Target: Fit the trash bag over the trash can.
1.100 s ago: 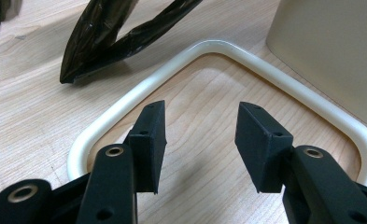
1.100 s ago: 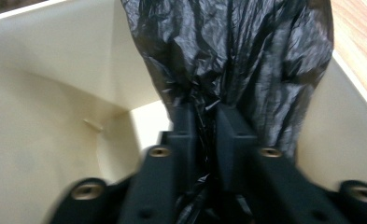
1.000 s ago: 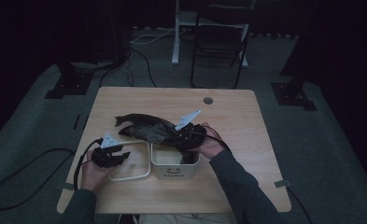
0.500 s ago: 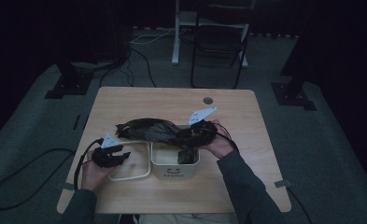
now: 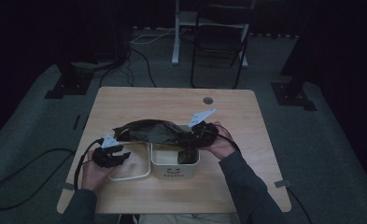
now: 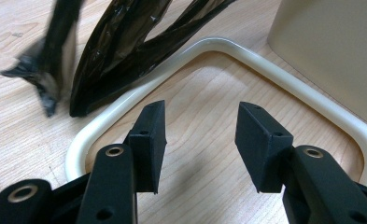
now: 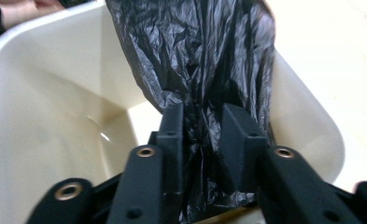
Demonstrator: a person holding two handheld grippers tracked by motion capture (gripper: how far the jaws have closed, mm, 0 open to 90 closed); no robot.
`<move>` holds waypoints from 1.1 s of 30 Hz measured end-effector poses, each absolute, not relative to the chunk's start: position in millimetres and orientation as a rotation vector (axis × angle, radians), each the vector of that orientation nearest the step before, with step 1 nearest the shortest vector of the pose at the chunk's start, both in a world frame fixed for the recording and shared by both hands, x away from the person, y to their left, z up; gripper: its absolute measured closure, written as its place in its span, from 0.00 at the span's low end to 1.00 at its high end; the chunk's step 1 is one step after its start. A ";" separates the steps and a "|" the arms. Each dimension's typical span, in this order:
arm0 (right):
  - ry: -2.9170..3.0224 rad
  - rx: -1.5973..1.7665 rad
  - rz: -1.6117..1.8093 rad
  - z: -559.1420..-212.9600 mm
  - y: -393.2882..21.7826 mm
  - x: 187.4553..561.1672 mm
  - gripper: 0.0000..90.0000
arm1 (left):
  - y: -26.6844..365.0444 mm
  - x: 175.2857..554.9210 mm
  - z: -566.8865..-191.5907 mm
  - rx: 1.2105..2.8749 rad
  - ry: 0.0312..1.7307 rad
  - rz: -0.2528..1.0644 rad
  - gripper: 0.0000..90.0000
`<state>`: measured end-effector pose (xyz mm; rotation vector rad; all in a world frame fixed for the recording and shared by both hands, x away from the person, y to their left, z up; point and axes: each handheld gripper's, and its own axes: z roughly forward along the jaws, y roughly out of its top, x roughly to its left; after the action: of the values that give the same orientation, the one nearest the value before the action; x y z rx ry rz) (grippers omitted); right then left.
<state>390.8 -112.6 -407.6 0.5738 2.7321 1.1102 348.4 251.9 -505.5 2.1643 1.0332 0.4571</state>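
A cream plastic bin [image 5: 175, 163] stands on the wooden tabletop [image 5: 172, 100], and everything here is placed from it. A black plastic bag [image 5: 151, 132] stretches from the bin's far right corner, where part of it hangs down inside, out to the left beyond the bin's left wall, so that most of the film lies over the bare tabletop. The right claw [image 5: 194, 138] sits at that far right corner of the bin; in the right gripper view the right claw [image 7: 202, 126] has its jaws pinching a gathered fold of the bag [image 7: 195, 60] above the bin's open mouth [image 7: 41, 116], and they have just been closing further on that fold. A cream rounded-square ring [image 5: 132, 176], probably the bin's loose rim, though the dim high view makes that hard to confirm, lies flat on the tabletop touching or just beside the bin's left wall. The left claw [image 5: 120, 156] hovers over this ring, on the bin's left; in the left gripper view the left claw [image 6: 200, 135] stands spread wide with nothing between its jaws, above the wood enclosed by the ring [image 6: 284, 81]. There the bag's loose end [image 6: 120, 51] lies across the ring's far edge, and the bin's wall [image 6: 330, 51] rises just past the ring. The person's hands hold both grippers from the side of the bin that bears its printed face.
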 end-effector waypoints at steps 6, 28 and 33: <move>2.679 0.587 1.286 -390.4 -129.2 388.9 0.66 | 251.8 348.5 -505.5 2.166 1.034 0.456 0.59; 2.612 0.647 1.229 -378.9 -97.4 409.0 0.76 | 253.2 348.6 -505.3 2.160 1.039 0.459 0.59; 2.618 0.655 1.183 -380.9 -84.9 415.6 0.77 | 253.3 348.6 -505.3 2.159 1.040 0.459 0.59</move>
<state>415.6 -84.9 -380.9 0.6553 2.6184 1.1828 348.6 253.3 -505.3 2.1592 1.0399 0.4585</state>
